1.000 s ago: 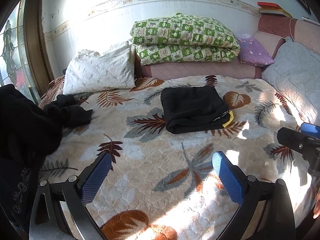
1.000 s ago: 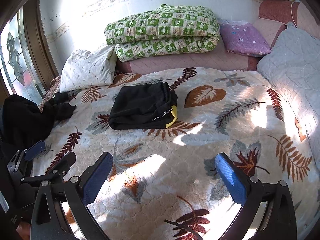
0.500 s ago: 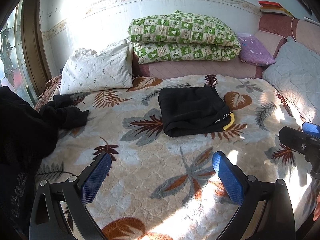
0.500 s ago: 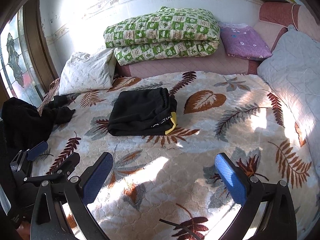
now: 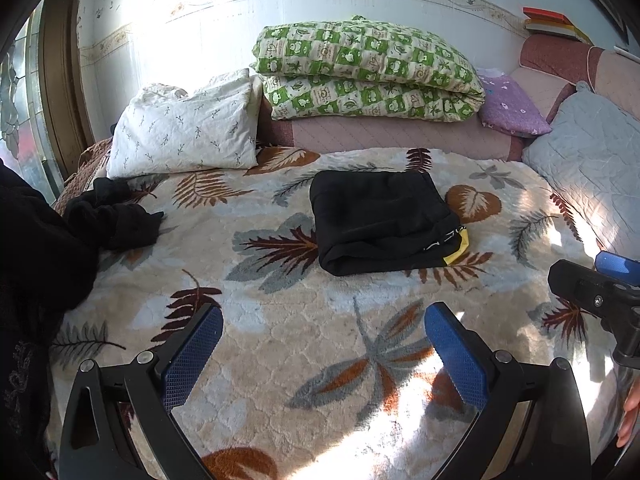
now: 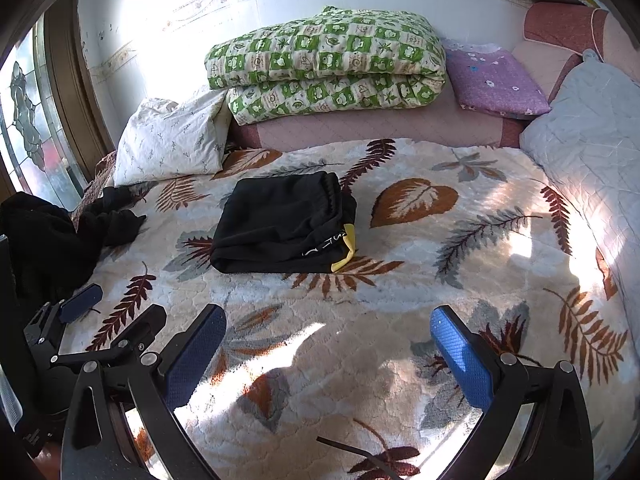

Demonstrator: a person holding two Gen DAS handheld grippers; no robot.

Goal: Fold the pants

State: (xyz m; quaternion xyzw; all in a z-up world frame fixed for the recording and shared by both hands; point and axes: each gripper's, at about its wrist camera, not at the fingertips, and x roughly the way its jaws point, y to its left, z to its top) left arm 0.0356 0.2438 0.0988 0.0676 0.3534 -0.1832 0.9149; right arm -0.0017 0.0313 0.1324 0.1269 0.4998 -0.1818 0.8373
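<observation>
Black pants [image 5: 382,222] lie folded into a flat square on the leaf-patterned bed cover [image 5: 280,340], a yellow patch at their right front corner. They also show in the right wrist view [image 6: 284,226]. My left gripper [image 5: 324,344] is open and empty, hovering over the cover well in front of the pants. My right gripper [image 6: 328,344] is open and empty too, also in front of the pants. The right gripper shows at the right edge of the left wrist view [image 5: 596,292]; the left gripper shows at the lower left of the right wrist view [image 6: 100,320].
A heap of loose black clothes [image 5: 60,248] lies at the bed's left edge. A white pillow [image 5: 184,132], a folded green checked quilt [image 5: 368,72], a purple cushion [image 5: 512,108] and a grey cushion [image 5: 592,160] line the back and right side.
Both grippers have drawn slightly left and back from the bed; the folded pants sit a little farther right in the left view. Both stay open and empty.
</observation>
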